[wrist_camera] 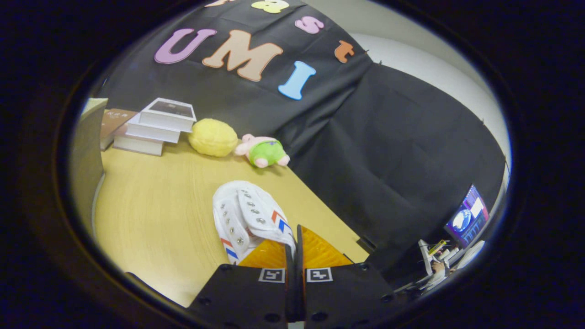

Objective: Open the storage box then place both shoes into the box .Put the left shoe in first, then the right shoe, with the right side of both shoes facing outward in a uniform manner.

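Shoe [249,219], white with red and blue chevrons, hangs from the gripper [295,244] at about eleven o'clock of its tips, above the wooden table [151,214]. The fingers are pressed nearly together, pinching the shoe's collar edge. Books [155,125] lie farther off, toward ten o'clock.

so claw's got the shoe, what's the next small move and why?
Probably carry the shoe left toward the grey box at the table's edge. The claw looks shut on the shoe's rim, lifted and tilted over the table, and the box sits off to the left beside the books. Whether the box is open can't be told.
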A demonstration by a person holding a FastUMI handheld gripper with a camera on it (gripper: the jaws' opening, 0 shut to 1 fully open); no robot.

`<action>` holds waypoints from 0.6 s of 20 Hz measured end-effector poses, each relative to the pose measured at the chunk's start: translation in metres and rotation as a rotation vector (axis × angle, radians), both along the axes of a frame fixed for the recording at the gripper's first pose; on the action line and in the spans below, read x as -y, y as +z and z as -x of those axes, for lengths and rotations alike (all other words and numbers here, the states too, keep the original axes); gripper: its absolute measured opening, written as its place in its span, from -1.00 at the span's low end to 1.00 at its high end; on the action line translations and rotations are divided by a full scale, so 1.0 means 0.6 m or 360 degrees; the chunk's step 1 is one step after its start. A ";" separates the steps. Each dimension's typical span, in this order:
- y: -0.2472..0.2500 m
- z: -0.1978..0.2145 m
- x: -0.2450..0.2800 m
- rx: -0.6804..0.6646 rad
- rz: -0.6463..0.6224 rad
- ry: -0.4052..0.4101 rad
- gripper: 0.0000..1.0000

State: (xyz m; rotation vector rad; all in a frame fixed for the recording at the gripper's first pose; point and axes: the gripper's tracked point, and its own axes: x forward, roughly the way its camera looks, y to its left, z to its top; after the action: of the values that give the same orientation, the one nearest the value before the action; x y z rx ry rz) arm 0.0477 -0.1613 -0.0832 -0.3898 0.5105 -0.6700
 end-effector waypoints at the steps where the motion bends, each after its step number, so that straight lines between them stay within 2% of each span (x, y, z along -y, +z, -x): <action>1: 0.023 0.002 -0.004 0.0034 0.0008 0.0003 -0.93; 8: 0.188 0.039 -0.077 0.0251 0.0034 0.0053 -0.94; 12: 0.290 0.047 -0.166 0.0407 0.0034 0.0178 -0.94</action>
State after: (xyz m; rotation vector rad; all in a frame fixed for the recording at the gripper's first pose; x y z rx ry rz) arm 0.0197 -0.0615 0.0905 -0.3441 0.2372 -0.6069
